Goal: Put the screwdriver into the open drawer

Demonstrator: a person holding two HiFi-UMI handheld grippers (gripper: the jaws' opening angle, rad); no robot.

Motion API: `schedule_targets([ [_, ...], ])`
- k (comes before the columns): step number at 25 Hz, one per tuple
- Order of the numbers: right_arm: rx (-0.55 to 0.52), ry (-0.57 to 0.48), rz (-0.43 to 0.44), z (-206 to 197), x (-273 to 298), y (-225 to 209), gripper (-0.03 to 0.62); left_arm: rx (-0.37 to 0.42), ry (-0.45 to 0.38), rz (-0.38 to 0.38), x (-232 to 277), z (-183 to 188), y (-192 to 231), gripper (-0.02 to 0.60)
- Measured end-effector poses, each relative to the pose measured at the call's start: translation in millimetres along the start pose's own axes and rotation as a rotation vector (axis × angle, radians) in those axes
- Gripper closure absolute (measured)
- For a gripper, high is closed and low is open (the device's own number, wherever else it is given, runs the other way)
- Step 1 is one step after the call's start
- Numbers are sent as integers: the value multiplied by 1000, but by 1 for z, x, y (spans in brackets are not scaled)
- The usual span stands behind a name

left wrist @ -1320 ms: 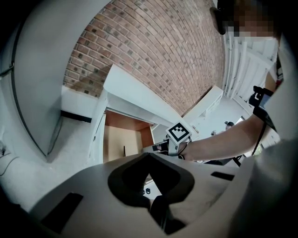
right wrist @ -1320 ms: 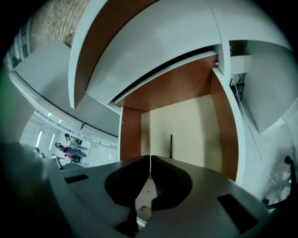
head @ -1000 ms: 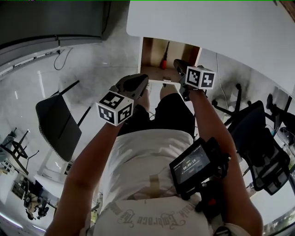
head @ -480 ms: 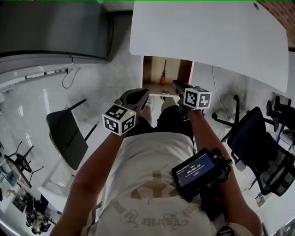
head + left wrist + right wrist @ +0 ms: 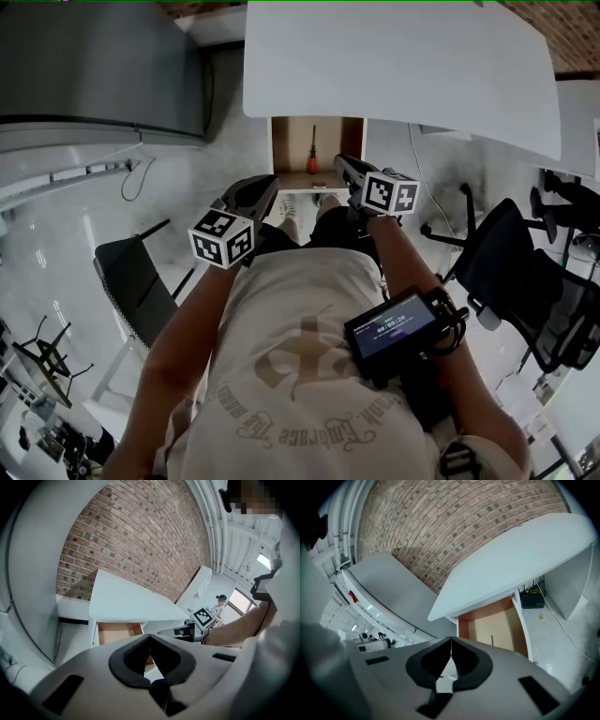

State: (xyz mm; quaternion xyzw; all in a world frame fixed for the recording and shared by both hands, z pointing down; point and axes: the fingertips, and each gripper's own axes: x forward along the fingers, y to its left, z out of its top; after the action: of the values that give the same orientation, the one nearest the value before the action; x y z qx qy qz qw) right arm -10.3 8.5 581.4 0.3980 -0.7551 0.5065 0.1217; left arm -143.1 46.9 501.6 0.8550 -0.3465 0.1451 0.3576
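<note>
In the head view the screwdriver point(image 5: 312, 153), with a red handle, lies inside the open wooden drawer point(image 5: 281, 141) under the white desk point(image 5: 394, 66). The right gripper view shows it as a thin dark line point(image 5: 491, 640) on the drawer point(image 5: 506, 620) floor. My left gripper point(image 5: 270, 184) is shut and empty, hanging in front of the drawer to its left. Beside it on the right, my right gripper point(image 5: 339, 162) is also shut and empty. In the left gripper view the jaws point(image 5: 150, 637) meet tip to tip; the drawer point(image 5: 117, 632) and right gripper point(image 5: 187, 631) lie beyond.
A black office chair point(image 5: 511, 272) stands at the right and a dark chair point(image 5: 131, 281) at the left. A grey cabinet point(image 5: 94, 66) fills the upper left. A screen device point(image 5: 394, 333) is strapped to the right forearm. A black box point(image 5: 532, 601) sits under the desk.
Both grippers have lifted up and drawn back from the drawer's front edge, and the head view has risen with them. The screwdriver stays lying in the drawer.
</note>
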Motion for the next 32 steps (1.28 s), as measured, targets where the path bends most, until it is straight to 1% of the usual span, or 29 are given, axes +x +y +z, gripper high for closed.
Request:
schedule_targets([
  [7, -18, -45, 15, 13, -23, 17, 569, 10, -4, 3, -9, 7, -4, 561],
  [13, -68, -71, 30, 27, -41, 29, 569, 34, -39, 0, -10, 31, -7, 561],
  [18, -91, -120, 57, 42, -53, 46, 569, 38, -67, -24, -13, 50, -12, 561],
  [21, -114, -145, 71, 51, -59, 57, 569, 53, -84, -37, -14, 62, -16, 561],
  [27, -170, -178, 103, 66, -72, 79, 569, 93, -105, -56, -14, 81, -27, 561],
  [32, -268, -204, 114, 79, -86, 98, 571, 125, -113, -69, -16, 91, -34, 561],
])
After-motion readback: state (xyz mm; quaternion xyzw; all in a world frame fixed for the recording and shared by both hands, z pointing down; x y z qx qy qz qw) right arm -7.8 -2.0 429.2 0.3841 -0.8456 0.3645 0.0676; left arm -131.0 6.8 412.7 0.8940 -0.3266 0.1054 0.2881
